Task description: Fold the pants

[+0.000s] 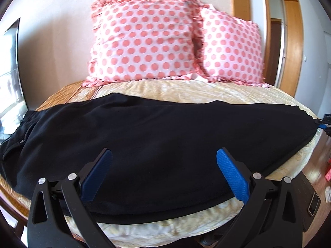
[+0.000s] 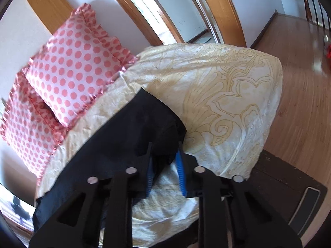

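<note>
Black pants (image 1: 155, 134) lie stretched across the bed (image 1: 186, 91) from left to right, waistband at the left. My left gripper (image 1: 164, 153) hovers open over the middle of the near edge, its blue pads (image 1: 231, 175) wide apart with nothing between them. At the far right of that view, my right gripper (image 1: 321, 125) pinches the leg end. In the right wrist view the leg end of the pants (image 2: 134, 128) is bunched between the blue pads (image 2: 180, 165) of the right gripper (image 2: 165, 150), which is shut on the fabric.
Two pink polka-dot pillows (image 1: 144, 41) (image 1: 229, 47) lean on the wall behind the pants. The yellow patterned bedspread (image 2: 227, 93) falls off to a wooden floor (image 2: 300, 82) on the right. A dark bench with a small device (image 2: 304, 206) stands by the bed's near corner.
</note>
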### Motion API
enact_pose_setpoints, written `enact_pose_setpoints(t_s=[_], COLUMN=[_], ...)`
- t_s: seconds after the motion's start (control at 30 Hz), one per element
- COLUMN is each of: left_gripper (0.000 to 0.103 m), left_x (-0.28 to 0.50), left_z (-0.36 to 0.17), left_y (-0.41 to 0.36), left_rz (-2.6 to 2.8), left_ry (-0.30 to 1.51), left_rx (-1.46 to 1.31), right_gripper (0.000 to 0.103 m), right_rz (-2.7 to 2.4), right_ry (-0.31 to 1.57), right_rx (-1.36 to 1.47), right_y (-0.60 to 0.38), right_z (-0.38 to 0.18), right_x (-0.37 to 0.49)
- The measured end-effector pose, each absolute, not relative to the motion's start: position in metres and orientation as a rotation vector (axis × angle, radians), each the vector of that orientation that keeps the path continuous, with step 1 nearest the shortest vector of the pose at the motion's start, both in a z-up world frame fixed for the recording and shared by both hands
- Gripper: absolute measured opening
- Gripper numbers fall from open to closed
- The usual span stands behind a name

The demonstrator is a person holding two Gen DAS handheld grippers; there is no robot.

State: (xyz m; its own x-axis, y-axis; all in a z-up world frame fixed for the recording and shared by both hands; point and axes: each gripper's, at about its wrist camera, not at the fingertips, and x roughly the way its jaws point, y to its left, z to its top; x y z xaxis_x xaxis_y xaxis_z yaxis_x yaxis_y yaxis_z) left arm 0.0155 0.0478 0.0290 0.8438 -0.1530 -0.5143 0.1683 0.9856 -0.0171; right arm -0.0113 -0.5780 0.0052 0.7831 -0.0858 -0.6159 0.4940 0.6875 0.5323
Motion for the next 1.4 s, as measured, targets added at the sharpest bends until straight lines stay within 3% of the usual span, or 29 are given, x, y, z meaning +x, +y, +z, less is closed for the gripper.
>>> enact_pose_setpoints(t_s=[0.2,0.5,0.83,0.87,0.97,1.1,1.13,1.2,1.23,1.27,1.4], left_gripper=[0.101,0.101,0.101,0.101,0.101,0.101,0.101,0.101,0.101,0.101,0.101], left_x=[0.021,0.024,0.022,0.022,0.021,0.018,0.017,0.016,0.016,0.016,0.018], left_z=[0.023,0.015,0.018,0.018,0.018,0.019,0.019,0.019,0.018,0.018,0.017], left_y=[0.063,0.082,0.094,0.094,0.095,0.098,0.1,0.103,0.104,0.105,0.104], left_rz=[-0.117,-0.083,-0.067,-0.066,-0.062,-0.057,-0.051,-0.04,-0.036,-0.036,-0.042], left_ry=[0.563,0.591,0.589,0.59,0.589,0.587,0.582,0.58,0.58,0.581,0.58], left_rx=[-0.004,-0.103,-0.185,-0.186,-0.184,-0.184,-0.182,-0.18,-0.183,-0.189,-0.191], right_gripper=[0.014,0.012,0.012,0.007,0.006,0.006,0.008,0.025,0.05,0.064,0.063], right_rz=[-0.233,0.092,0.531,0.57,0.65,0.544,0.506,0.445,0.401,0.372,0.334], right_ry=[0.48,0.466,0.679,0.699,0.743,0.721,0.7,0.662,0.628,0.599,0.607], right_rx=[0.696,0.598,0.442,0.438,0.438,0.208,0.161,0.091,0.041,-0.014,-0.167], right_y=[-0.554,-0.456,-0.265,-0.251,-0.215,-0.197,-0.2,-0.21,-0.215,-0.217,-0.213], right_z=[0.038,0.075,0.035,0.028,0.013,0.02,0.025,0.034,0.039,0.041,0.033], right_x=[-0.005,0.052,0.104,0.106,0.109,0.094,0.088,0.077,0.069,0.063,0.065])
